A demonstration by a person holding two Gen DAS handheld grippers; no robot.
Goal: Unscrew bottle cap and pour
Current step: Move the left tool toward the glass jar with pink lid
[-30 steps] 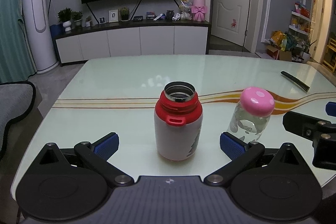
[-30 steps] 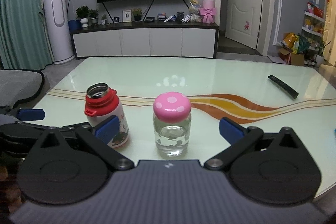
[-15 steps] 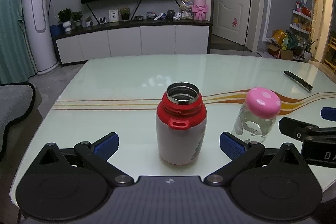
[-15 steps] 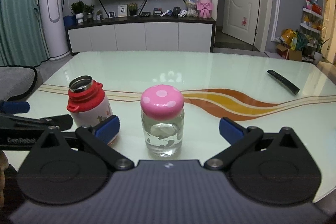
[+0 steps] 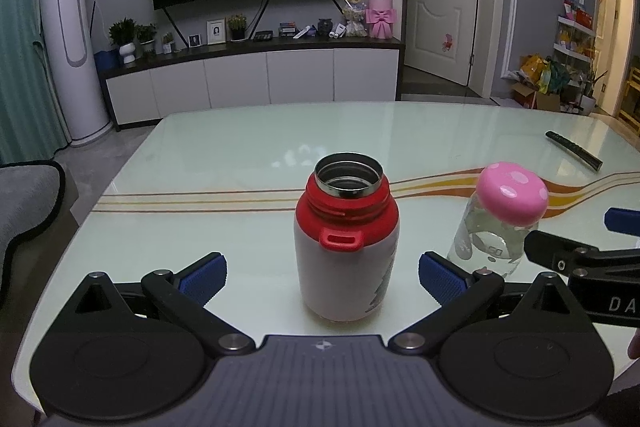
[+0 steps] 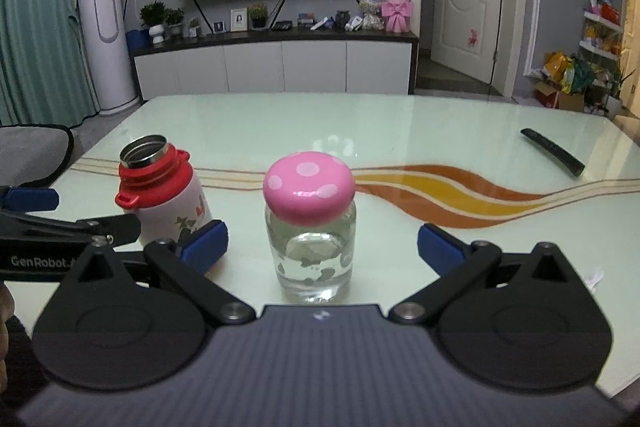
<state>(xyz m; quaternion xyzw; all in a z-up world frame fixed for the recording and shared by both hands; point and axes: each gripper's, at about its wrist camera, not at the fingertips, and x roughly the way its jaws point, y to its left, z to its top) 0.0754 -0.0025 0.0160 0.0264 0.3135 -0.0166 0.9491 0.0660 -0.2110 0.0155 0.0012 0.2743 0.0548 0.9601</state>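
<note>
A white flask (image 5: 346,247) with a red collar and an open steel mouth stands on the glass table, between the wide-open fingers of my left gripper (image 5: 322,273). A clear glass bottle (image 6: 311,247) with a pink spotted mushroom cap (image 6: 308,187) holds water and stands between the wide-open fingers of my right gripper (image 6: 322,247). The flask (image 6: 160,195) shows at the left in the right wrist view, the bottle (image 5: 496,227) at the right in the left wrist view. Neither gripper touches anything.
A black remote (image 6: 552,151) lies at the table's far right. The table (image 5: 240,147) has an orange wave stripe. A TV cabinet and a white door stand beyond the far edge; a grey seat (image 5: 24,199) is at the left.
Both grippers have moved closer to their objects: the flask and the bottle now sit nearer and lower between the fingers. The jaws have stayed open.
</note>
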